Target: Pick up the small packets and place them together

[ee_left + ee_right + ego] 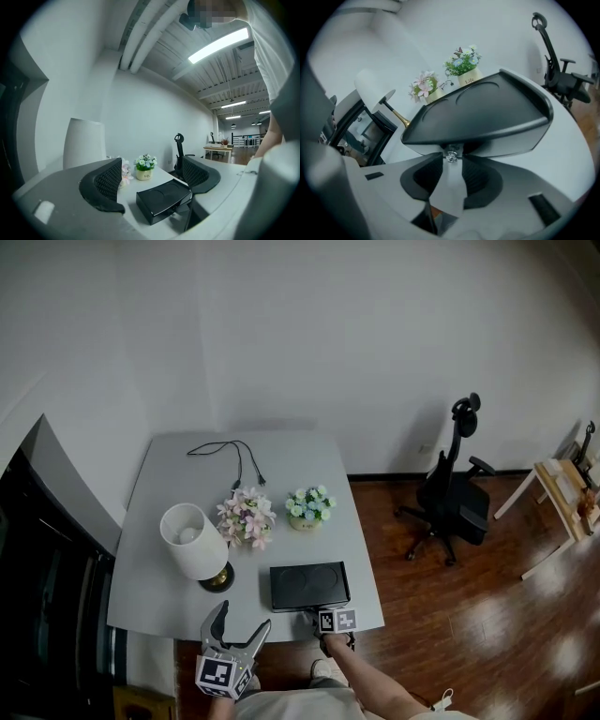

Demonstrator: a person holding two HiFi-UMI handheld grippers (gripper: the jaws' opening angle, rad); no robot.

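Note:
A small pale packet sits between the jaws of my right gripper, with its crinkled shiny end at the fingertips. The pads press on its sides. This happens at the front edge of a flat black box, which lies near the table's front edge. In the head view my right gripper is right against that box. My left gripper hovers open over the table's front edge, left of the box, with nothing between its jaws. No other packets are visible.
On the grey table stand a white-shaded lamp, a pink flower bunch and a small pot of pale flowers. A black cable lies at the back. An office chair stands on the wooden floor to the right.

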